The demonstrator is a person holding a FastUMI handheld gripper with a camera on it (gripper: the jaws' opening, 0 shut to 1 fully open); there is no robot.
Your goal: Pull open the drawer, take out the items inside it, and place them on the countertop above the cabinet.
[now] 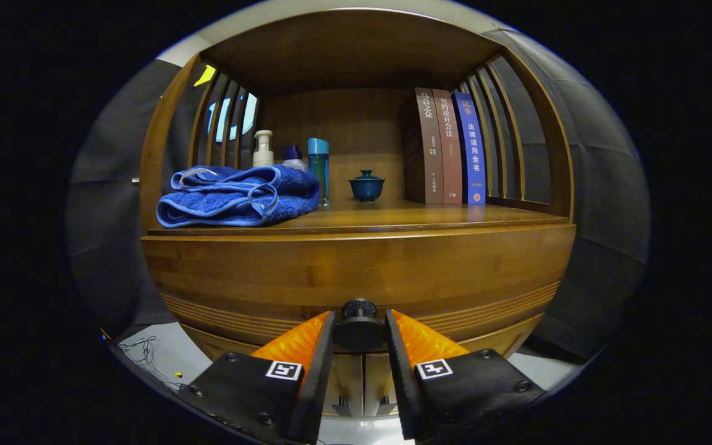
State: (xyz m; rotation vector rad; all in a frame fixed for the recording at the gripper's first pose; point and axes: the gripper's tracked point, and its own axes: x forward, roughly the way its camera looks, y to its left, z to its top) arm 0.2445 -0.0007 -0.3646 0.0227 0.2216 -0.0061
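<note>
Wooden cabinet (356, 272) fills the scene, and its dark round drawer knob (359, 327) serves as the landmark for everything else. The gripper (360, 330) has its two fingers closed in on either side of that knob, the inner faces looking pressed against its sides, so it appears to have hold of the knob and nothing else. The drawer front (356, 290) behind the knob sits flush with the cabinet, so I judge the drawer not yet pulled open and its contents are hidden. Above the knob lies the countertop (405, 216), the place where the items must go. Up and left of the knob a folded blue towel (238, 194) hangs close to the counter's front edge; behind it stand a pump bottle (262, 148) and a teal bottle (318, 167). Almost straight above the knob, further back, sits a small lidded cup (366, 185), and up and right stand three books (449, 145). The main risk is the grip: the knob is small and round, so a pull that is angled rather than straight back could let the fingers slide off. A sharp jerk might shake the bottles or cup. Later, crowded space above leaves little room, and a careless placement could push the towel off the edge.
</note>
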